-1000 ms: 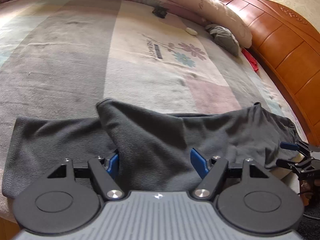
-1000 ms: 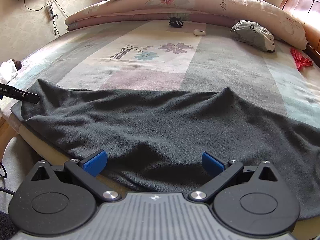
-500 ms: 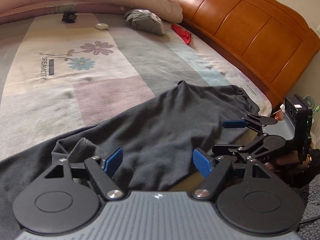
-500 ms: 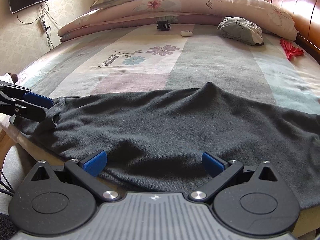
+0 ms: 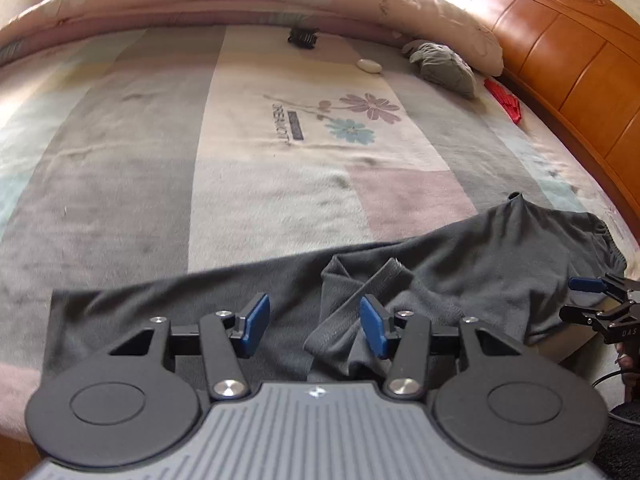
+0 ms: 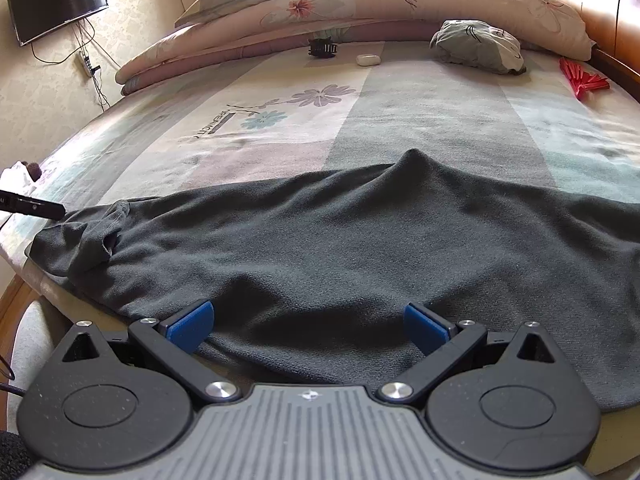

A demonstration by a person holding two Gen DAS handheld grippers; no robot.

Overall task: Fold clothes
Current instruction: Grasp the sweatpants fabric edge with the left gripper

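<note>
Sunlit bed (image 5: 256,184) with a striped, flower-printed blanket carries a dark grey garment (image 6: 340,240) laid along its near edge. One end of the garment is bunched into a folded hem (image 5: 360,300) just ahead of the left gripper (image 5: 316,326), whose blue pads stand apart with nothing pinched. The right gripper (image 6: 308,326) hovers at the garment's near edge, jaws spread wide and empty. A rolled quilt (image 6: 360,12) lies at the far side.

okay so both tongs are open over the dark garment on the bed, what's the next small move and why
Probably ease the left tongs forward and close on the bunched hem fold lying between their open blue pads. The dark garment lies spread but crumpled there, and the right tongs hold nothing.
</note>
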